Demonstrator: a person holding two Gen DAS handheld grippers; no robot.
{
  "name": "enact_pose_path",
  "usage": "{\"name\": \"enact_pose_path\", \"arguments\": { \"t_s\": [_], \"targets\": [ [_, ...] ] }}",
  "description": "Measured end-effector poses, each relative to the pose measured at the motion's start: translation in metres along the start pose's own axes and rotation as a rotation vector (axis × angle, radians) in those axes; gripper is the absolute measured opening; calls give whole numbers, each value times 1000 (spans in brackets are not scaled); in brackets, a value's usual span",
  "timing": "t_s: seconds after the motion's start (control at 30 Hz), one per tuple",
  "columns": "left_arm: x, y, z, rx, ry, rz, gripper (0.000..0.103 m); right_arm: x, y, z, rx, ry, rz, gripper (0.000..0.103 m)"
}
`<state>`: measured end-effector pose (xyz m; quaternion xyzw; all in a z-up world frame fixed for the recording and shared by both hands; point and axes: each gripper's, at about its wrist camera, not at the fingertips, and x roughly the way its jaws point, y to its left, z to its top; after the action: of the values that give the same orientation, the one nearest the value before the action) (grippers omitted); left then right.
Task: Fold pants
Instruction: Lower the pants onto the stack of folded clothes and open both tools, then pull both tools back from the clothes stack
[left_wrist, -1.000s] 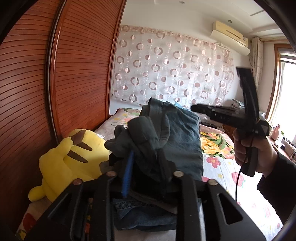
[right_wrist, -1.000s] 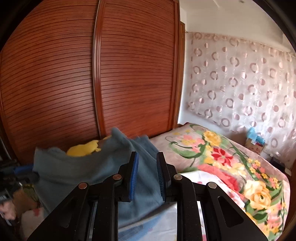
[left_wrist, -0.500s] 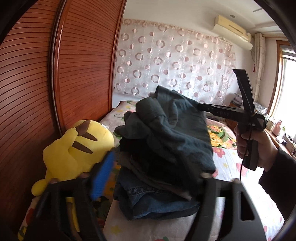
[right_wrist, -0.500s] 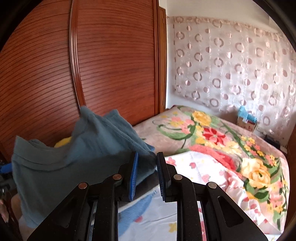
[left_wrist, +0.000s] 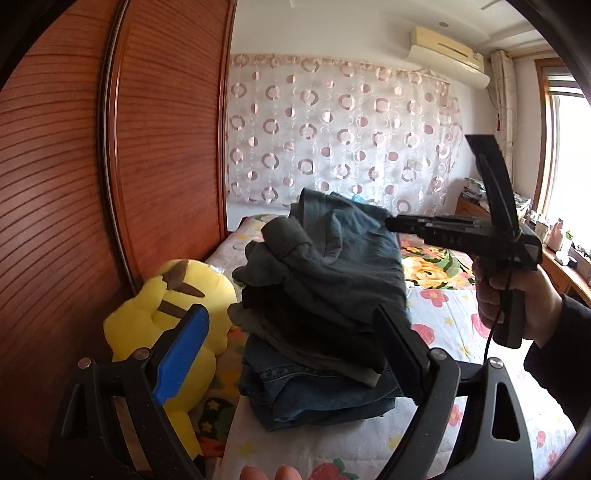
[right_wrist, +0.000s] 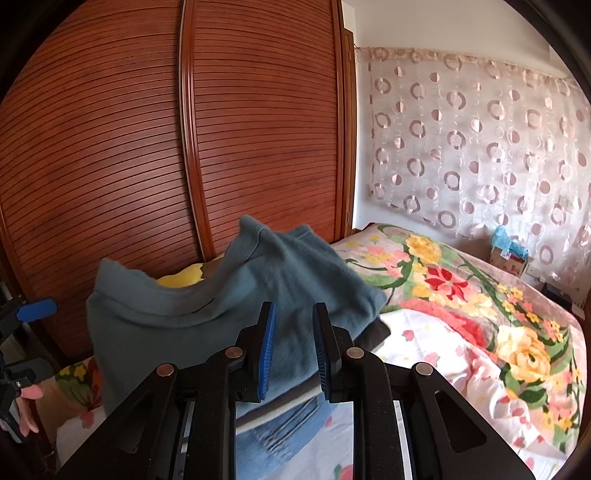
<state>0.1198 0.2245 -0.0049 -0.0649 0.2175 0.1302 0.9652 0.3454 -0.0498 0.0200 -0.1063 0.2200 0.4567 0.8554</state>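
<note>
While the left gripper (left_wrist: 291, 354) is opening clear of the teal pants (left_wrist: 343, 258) on the stack (left_wrist: 317, 387), the right gripper (right_wrist: 291, 347), narrowly apart, pinches nothing I can see; next, smooth the top fold.

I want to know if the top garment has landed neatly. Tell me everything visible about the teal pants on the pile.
The teal pants are soft, matte, fleece-like cloth, loosely folded and rumpled, with an upper edge standing raised in peaks. They lie on top of a stack, over darker garments and blue jeans, on the floral bed. The left gripper is opening, its pads clear of the cloth. Whether the right gripper pinches their edge is unclear.
</note>
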Motion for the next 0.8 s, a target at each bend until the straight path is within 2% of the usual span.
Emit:
{"name": "enact_pose_path", "arguments": {
  "t_s": [0.13, 0.27, 0.43, 0.57, 0.8],
  "targets": [
    [-8, -3, 0, 5, -7, -7, 90, -11, 5, -7, 11, 1, 5, 47],
    [-13, -6, -2, 6, 2, -30, 90, -21, 12, -11, 21, 4, 2, 63],
    [-20, -15, -4, 35, 2, -39, 90, -35, 20, -15, 30, 12, -15, 70],
    [-24, -21, -6, 39, -4, -57, 90, -55, 26, -21, 42, 2, -31, 70],
    [-27, -43, -8, 88, 24, -52, 90, -88, 32, -34, 85, -29, -75, 77]
  ]
}}
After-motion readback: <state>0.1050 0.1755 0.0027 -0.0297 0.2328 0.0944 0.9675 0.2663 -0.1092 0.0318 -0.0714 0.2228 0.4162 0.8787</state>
